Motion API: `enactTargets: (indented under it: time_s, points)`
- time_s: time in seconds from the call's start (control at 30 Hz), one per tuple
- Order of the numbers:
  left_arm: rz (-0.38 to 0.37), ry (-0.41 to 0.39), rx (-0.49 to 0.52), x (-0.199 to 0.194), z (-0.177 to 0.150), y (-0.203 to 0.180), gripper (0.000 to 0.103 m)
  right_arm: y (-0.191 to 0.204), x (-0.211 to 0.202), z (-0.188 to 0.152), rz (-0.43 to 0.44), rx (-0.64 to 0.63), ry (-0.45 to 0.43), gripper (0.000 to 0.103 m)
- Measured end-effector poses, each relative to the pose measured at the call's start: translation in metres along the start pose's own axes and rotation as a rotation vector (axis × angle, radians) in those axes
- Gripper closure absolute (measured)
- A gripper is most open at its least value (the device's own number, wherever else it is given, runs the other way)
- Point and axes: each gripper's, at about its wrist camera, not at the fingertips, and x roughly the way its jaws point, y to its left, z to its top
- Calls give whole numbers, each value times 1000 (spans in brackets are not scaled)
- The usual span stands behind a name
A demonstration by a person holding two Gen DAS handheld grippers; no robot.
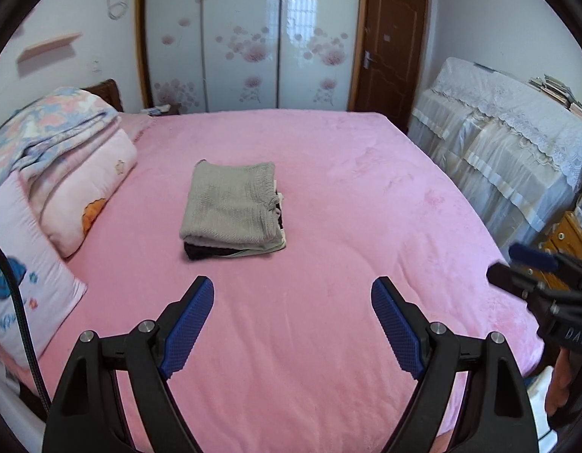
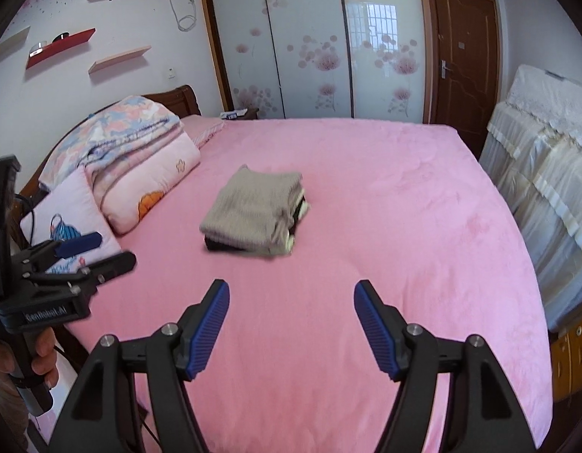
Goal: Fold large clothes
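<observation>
A stack of folded clothes, with a grey knit garment on top and dark ones under it, lies in the middle of the pink bed. It also shows in the right wrist view. My left gripper is open and empty, held above the bed's near part, short of the stack. My right gripper is open and empty too, also short of the stack. Each gripper shows in the other's view: the right one at the right edge, the left one at the left.
Folded quilts and a pillow lie at the bed's left end. A lace-covered piece of furniture stands along the right side. A sliding wardrobe and a brown door are behind the bed.
</observation>
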Motion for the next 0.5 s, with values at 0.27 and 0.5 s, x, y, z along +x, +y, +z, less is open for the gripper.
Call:
enactTargets:
  time_s: [0.27, 0.5]
  points:
    - [42, 2, -18, -9, -72, -41, 18, -14, -14, -77, -84, 68, -9, 34]
    - [97, 20, -58, -4, -107, -60, 18, -23, -18, -119, -154, 168, -29, 34]
